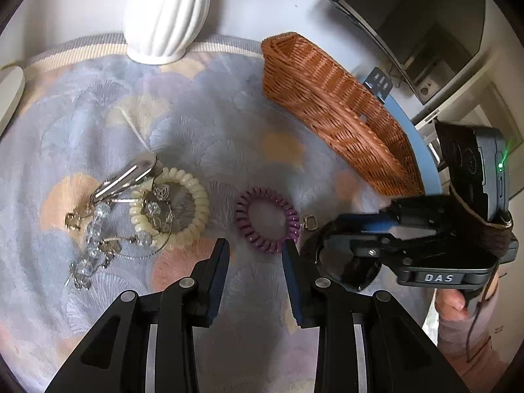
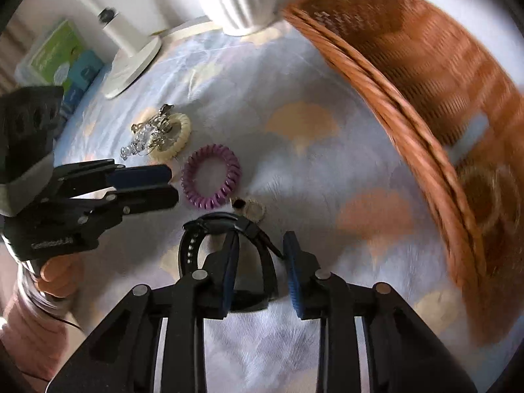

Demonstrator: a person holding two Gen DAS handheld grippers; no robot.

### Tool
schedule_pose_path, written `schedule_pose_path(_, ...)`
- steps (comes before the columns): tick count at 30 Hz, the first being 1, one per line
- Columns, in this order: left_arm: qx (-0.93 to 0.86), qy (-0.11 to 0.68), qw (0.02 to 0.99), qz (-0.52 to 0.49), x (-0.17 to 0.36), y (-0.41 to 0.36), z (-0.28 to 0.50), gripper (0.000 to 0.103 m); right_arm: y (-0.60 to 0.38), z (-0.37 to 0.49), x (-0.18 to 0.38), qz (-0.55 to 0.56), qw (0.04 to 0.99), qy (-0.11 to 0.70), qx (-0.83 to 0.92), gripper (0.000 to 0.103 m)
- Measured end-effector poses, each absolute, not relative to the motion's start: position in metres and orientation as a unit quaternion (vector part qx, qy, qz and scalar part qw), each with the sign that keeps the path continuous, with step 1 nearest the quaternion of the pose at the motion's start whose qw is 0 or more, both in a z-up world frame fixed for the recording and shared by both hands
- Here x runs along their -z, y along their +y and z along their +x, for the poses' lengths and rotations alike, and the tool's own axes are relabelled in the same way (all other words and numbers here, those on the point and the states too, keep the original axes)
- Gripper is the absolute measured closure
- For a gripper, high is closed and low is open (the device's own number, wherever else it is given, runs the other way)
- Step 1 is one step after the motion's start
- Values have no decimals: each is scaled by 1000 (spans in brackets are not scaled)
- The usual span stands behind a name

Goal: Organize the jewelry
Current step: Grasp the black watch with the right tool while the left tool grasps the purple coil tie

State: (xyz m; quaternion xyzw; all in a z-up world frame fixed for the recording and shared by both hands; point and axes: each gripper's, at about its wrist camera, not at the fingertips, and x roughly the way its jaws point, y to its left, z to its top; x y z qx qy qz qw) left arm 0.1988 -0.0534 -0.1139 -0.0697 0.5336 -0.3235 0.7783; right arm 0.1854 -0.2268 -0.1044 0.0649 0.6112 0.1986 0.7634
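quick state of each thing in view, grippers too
left gripper: open, empty
right gripper: open, straddling the black watch
purple hair tie: flat on cloth
cream hair tie: tangled with jewelry
wicker basket: upright, a gold bangle inside

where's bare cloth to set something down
Bare floral cloth lies between the white ribbed vase, brown wicker basket and purple spiral hair tie. Crowded: the cream spiral tie under tangled jewelry.
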Motion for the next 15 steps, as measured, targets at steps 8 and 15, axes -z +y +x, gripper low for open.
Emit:
schedule_pose_path(8,299,530,792,-39,112,-75,208,68,-229,168,100,73,760,618,-186,73)
schedule_pose_path(15,286,516,807,6,111,-94,210,68,-234,186,104,67,769,609,-182,73)
